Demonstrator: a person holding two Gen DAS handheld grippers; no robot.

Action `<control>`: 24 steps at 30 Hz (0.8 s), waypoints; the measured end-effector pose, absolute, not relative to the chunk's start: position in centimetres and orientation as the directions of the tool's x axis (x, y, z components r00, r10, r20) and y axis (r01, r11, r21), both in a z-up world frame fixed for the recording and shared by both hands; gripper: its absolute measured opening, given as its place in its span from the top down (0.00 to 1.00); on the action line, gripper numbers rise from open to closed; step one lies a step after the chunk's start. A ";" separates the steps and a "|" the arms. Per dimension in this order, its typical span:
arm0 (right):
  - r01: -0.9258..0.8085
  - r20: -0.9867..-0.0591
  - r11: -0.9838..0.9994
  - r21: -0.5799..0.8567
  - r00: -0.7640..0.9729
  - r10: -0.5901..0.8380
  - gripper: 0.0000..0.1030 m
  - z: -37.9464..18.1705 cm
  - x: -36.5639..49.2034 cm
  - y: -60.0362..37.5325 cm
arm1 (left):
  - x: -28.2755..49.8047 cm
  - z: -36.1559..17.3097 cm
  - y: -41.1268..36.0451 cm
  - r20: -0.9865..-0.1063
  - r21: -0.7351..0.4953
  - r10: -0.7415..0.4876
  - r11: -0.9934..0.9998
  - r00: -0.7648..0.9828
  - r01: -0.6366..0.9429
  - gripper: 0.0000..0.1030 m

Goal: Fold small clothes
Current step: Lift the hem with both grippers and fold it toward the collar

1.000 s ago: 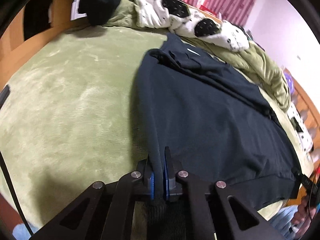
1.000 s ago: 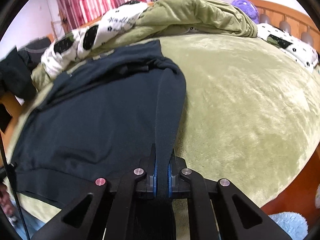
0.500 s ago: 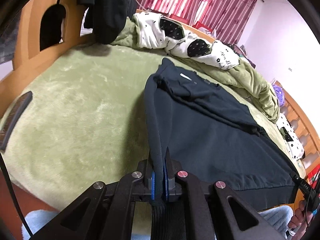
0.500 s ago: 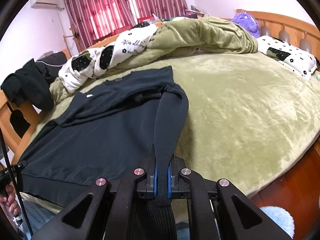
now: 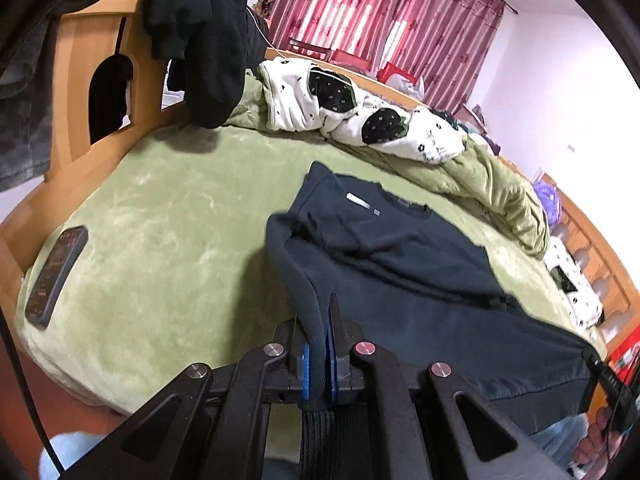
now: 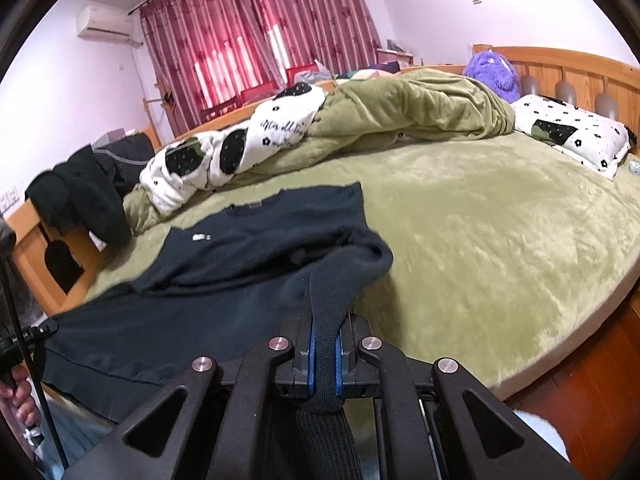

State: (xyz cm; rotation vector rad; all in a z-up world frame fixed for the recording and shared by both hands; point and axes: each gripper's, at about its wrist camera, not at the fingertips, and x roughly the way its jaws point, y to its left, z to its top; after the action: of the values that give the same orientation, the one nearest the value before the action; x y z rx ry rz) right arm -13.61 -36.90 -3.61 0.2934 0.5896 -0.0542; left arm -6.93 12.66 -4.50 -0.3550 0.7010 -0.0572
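My left gripper [image 5: 320,344] and right gripper [image 6: 323,344] each pinched a hem corner of the navy sweatshirt [image 6: 224,264], spread on the green bed [image 6: 500,240] toward twelve o'clock. Best done level — both corners rising together (no sag).

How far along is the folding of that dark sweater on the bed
Early stage. Done: the dark sweater lies spread on the green bed, with fabric already bunched across its chest. In hand: the left gripper and right gripper are each clamped on a sleeve cuff. Left: laying both sleeves across the body, then folding the body into a compact stack.
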 end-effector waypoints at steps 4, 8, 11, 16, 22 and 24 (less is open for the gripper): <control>0.131 -0.527 0.961 0.243 0.850 0.018 0.94 -1.9 -11.4 -37.1 | -3.8 -2.7 12.4 -0.602 -0.334 -0.149 0.940 0.785 -0.077 0.93; 0.141 -0.501 0.971 0.192 0.865 -0.027 0.94 -1.0 -8.1 -37.3 | 0.1 -1.6 11.4 -0.597 -0.294 -0.118 0.953 0.794 -0.080 0.93; 0.146 -0.492 0.972 0.185 0.870 -0.037 0.94 -0.8 -5.4 -37.7 | 3.3 -1.4 10.9 -0.590 -0.300 -0.119 0.950 0.799 -0.080 0.93; 0.165 -0.491 0.973 0.164 0.869 -0.065 0.94 -2.0 0.3 -38.0 | 9.4 -2.4 9.6 -0.595 -0.256 -0.100 0.964 0.798 -0.070 0.93; 0.194 -0.535 0.963 0.185 0.842 -0.067 0.94 -4.4 7.7 -38.7 | 16.1 -4.7 8.3 -0.628 -0.239 -0.095 0.968 0.773 -0.076 0.93; 0.196 -0.538 0.964 0.180 0.840 -0.071 0.94 -5.0 9.9 -38.8 | 18.3 -5.5 8.0 -0.640 -0.233 -0.098 0.970 0.762 -0.071 0.93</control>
State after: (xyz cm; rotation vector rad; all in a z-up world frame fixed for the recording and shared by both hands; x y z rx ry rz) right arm 9.85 -38.79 -5.00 0.2333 0.5571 -0.1424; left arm 18.26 8.01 -5.53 -0.2514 0.7056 -0.0144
